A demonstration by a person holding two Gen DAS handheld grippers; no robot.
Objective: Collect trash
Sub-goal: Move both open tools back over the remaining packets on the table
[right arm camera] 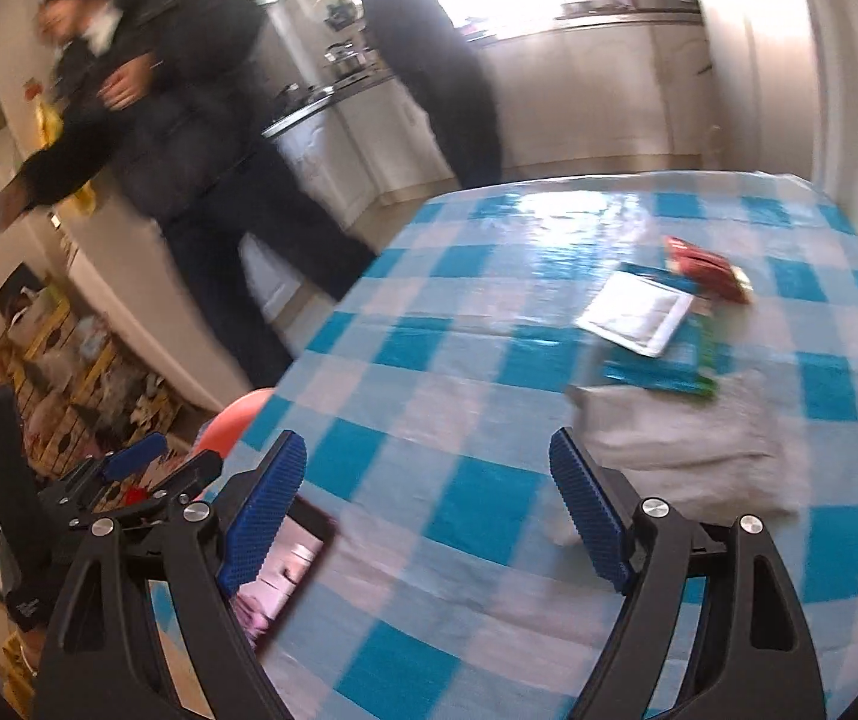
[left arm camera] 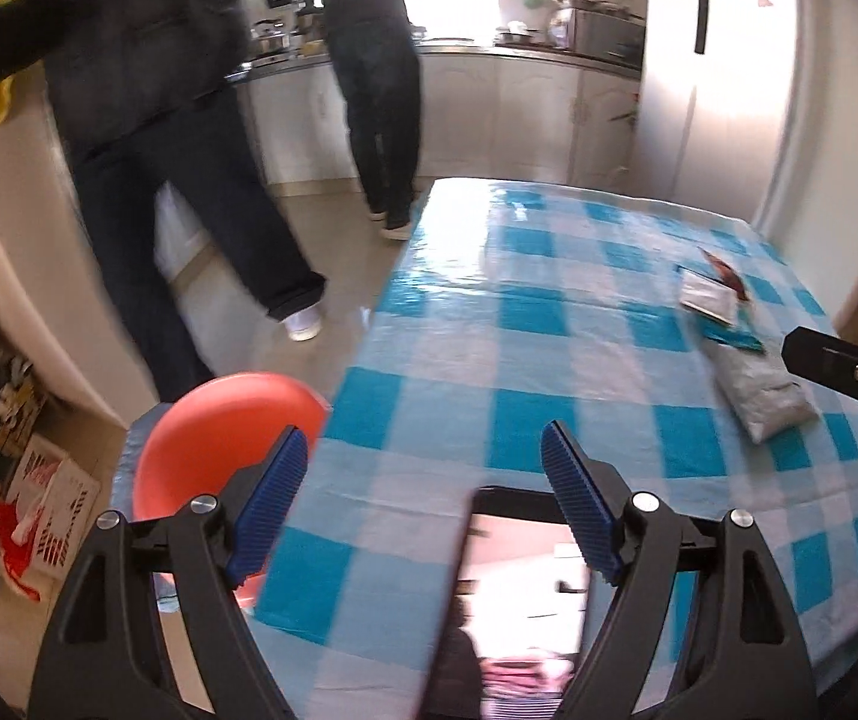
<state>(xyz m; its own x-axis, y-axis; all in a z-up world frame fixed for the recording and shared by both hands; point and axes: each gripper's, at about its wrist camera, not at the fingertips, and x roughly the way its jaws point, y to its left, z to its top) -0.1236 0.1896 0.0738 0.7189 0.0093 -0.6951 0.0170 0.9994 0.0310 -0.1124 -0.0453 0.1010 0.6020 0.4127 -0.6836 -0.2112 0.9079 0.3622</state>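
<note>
Trash lies on the blue-and-white checked table [left arm camera: 549, 312]: a grey pouch [left arm camera: 756, 387], a white packet [left arm camera: 706, 295], a teal wrapper [left arm camera: 732, 337] and a red wrapper [left arm camera: 729, 276]. The right wrist view shows the grey pouch [right arm camera: 687, 450], white packet [right arm camera: 633, 315], teal wrapper [right arm camera: 651, 375] and red wrapper [right arm camera: 705, 267] on the table [right arm camera: 459, 360]. My left gripper [left arm camera: 423, 462] is open and empty over the table's near left edge. My right gripper [right arm camera: 426, 468] is open and empty, just short of the grey pouch. The left gripper [right arm camera: 159, 456] shows at the left of the right wrist view.
A phone [left arm camera: 519, 600] lies on the table's near edge; it also shows in the right wrist view [right arm camera: 285, 570]. An orange-red bowl-shaped bin [left arm camera: 219, 438] sits left of the table. Two people in dark clothes [left arm camera: 159, 120] [left arm camera: 375, 60] stand on the kitchen floor. Boxes and clutter [left arm camera: 39, 498] sit at the left.
</note>
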